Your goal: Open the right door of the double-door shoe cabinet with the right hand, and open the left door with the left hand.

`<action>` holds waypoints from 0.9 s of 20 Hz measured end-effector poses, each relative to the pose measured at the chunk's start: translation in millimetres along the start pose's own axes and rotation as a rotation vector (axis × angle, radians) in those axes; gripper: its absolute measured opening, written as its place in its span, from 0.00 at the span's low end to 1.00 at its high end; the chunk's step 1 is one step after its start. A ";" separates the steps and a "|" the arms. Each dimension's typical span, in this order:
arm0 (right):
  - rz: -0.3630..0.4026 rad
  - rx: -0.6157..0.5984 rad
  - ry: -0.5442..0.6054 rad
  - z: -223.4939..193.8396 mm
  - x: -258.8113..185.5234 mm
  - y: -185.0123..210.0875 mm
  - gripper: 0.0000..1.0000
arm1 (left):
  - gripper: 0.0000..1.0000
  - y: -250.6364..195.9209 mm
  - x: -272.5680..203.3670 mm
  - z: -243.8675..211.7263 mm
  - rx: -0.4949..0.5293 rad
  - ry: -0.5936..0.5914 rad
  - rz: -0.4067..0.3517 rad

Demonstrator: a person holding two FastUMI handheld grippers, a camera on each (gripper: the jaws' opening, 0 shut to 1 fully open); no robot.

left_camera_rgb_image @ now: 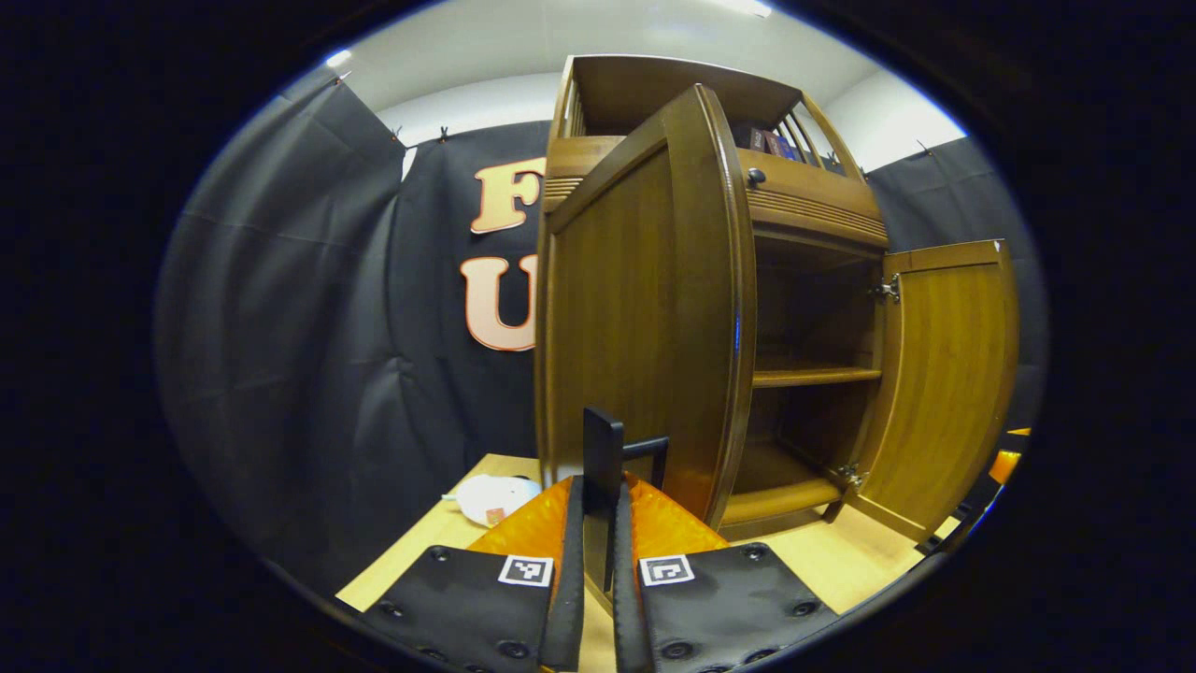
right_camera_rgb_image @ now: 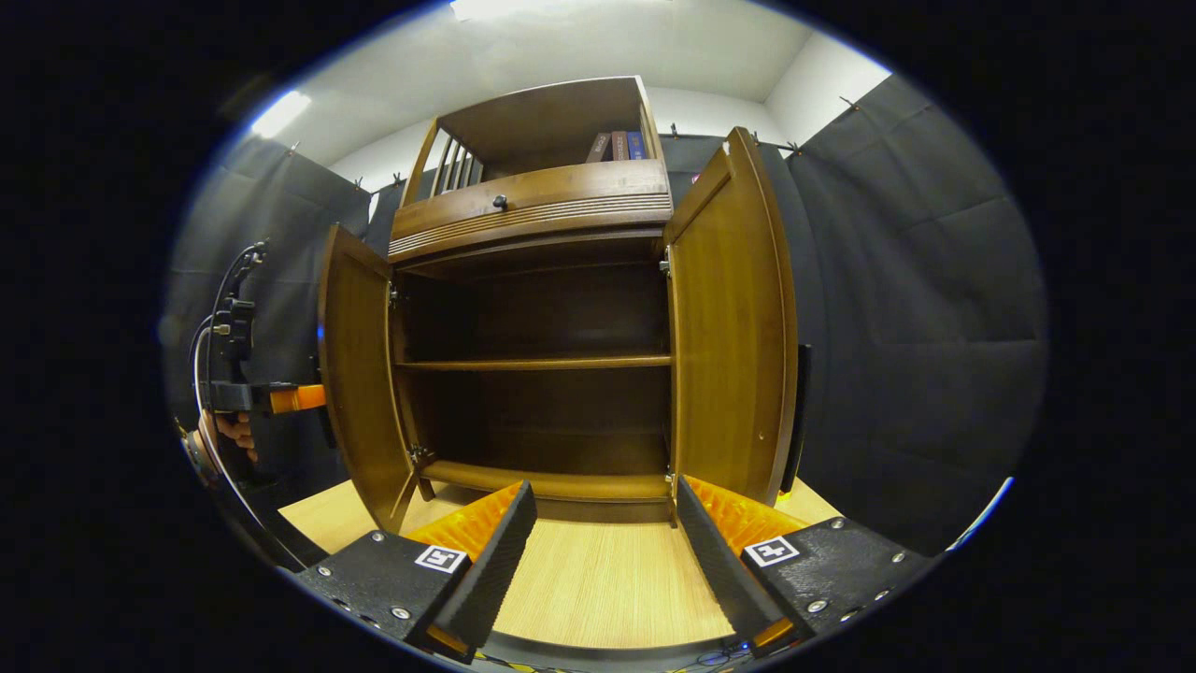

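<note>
Left gripper view: we find the left gripper (left_camera_rgb_image: 598, 523) with its fingers drawn together on the dark bar handle (left_camera_rgb_image: 605, 458) of the brown wooden left door (left_camera_rgb_image: 635, 308) of the tall brown wooden double-door shoe cabinet (left_camera_rgb_image: 804, 201); both fingers press the handle's sides, so we record the claw as clamped on it; the left door stands swung well out from the cabinet front, edge-on towards the camera; beyond it the brown wooden right door (left_camera_rgb_image: 944, 374) also hangs open on its hinges, and the bare inner shelf (left_camera_rgb_image: 813, 376) is exposed; a small white object (left_camera_rgb_image: 491, 498) lies on the light wooden floor panel (left_camera_rgb_image: 860, 561) beside the cabinet; what it is we cannot tell.

Right gripper view: we find the right gripper (right_camera_rgb_image: 603, 551) with its fingers spread wide apart and nothing between them, held back from the cabinet over the floor panel; the right door is at the right of this view, wide open, its dark handle visible past its outer edge; the left door is open at the left, with the left gripper and a hand just beside it.

Our judgement: both doors are open, the right one released; the task appears essentially complete, with only the release of the left handle outstanding.
</note>
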State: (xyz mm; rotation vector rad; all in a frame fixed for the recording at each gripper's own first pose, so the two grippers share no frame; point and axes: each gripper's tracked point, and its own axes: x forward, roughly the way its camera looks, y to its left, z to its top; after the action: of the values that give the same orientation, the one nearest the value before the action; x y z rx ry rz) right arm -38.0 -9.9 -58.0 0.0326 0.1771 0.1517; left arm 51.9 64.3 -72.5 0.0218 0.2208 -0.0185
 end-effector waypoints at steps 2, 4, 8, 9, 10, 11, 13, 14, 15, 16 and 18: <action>0.009 0.001 0.005 -2.0 2.5 5.2 0.93 | 0.14 22.7 -4.2 0.0 0.005 -0.014 0.012; 0.016 -0.001 0.014 -4.8 3.9 9.1 0.93 | 0.16 42.1 -5.2 0.4 -0.010 -0.023 0.005; 0.018 -0.013 0.020 -6.1 3.4 16.3 0.99 | 0.01 81.0 -8.6 1.3 -0.010 -0.050 -0.008; 0.019 -0.015 0.022 -6.0 3.6 18.1 0.99 | 0.10 84.7 -7.2 1.4 -0.017 -0.049 -0.026; 0.020 -0.013 0.023 -5.9 4.4 20.2 0.99 | 0.10 86.9 -6.1 1.4 -0.018 -0.053 -0.051; 0.020 -0.013 0.025 -5.8 5.4 22.2 0.99 | 0.02 90.9 -6.0 1.7 -0.015 -0.057 -0.066; 0.021 -0.010 0.029 -7.9 6.6 25.7 0.99 | 0.10 102.3 -3.9 1.4 -0.018 -0.061 -0.092; 0.023 -0.007 0.033 -9.3 6.5 28.0 0.99 | 0.10 102.9 -4.1 2.1 -0.026 -0.064 -0.109; 0.024 -0.005 0.040 -10.6 6.0 29.5 0.93 | 0.02 104.4 -3.6 2.2 -0.030 -0.065 -0.125; 0.026 -0.007 0.049 -12.1 5.6 31.2 0.93 | 0.10 106.4 -2.8 2.6 -0.036 -0.068 -0.142; 0.034 -0.020 0.061 -12.6 4.4 34.3 0.93 | 0.10 111.3 -1.9 1.9 -0.037 -0.060 -0.163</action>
State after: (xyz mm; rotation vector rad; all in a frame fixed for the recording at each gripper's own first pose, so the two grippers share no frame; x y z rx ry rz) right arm -41.0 24.9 -69.6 0.0107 0.2360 0.1881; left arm 52.8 175.5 -68.1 -0.0338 0.1620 -0.1775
